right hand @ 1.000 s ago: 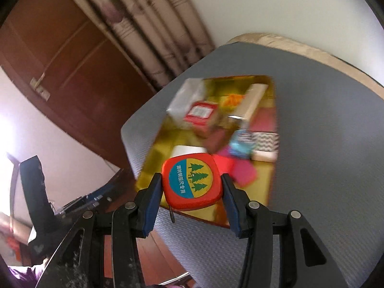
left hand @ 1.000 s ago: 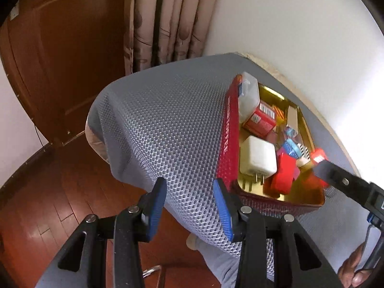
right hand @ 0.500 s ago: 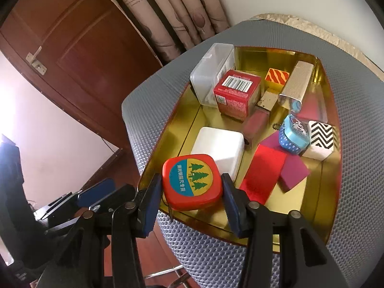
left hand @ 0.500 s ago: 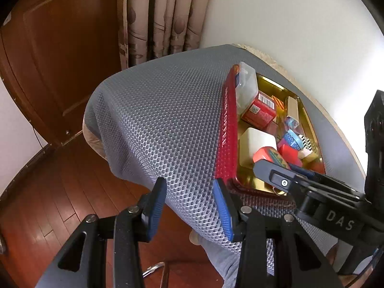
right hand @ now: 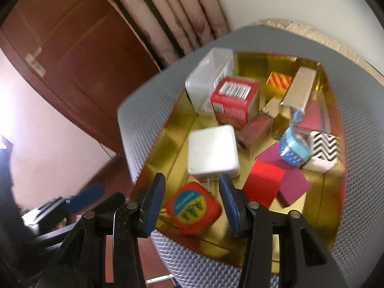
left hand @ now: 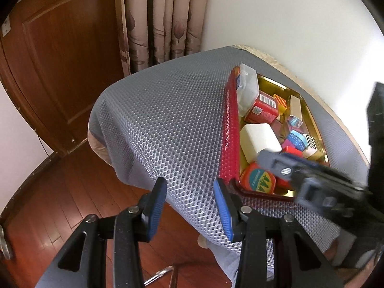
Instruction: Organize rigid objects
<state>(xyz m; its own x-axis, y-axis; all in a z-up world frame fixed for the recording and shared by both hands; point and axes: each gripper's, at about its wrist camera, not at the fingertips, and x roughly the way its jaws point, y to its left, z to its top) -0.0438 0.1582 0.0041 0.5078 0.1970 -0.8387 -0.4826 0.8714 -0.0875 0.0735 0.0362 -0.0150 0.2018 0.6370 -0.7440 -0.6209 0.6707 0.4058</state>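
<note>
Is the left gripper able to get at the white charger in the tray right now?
Probably not directly. The left gripper is outside the tray's red wall, and the right gripper reaches across just in front of the white charger.

Tape measure [right hand: 192, 207] in tray's [right hand: 333, 120] near corner

Tape measure [right hand: 192, 208], red case: round blue-and-yellow label with green pine-tree emblems and a line of small characters, too blurred to read. Red carton [left hand: 262, 110]: barcode on top, QR-style code on the side, digits illegible. Tray [left hand: 227, 129], red outer wall: gold lettering, not legible. Curtain [left hand: 163, 19]: faint printed script, unreadable.
</note>
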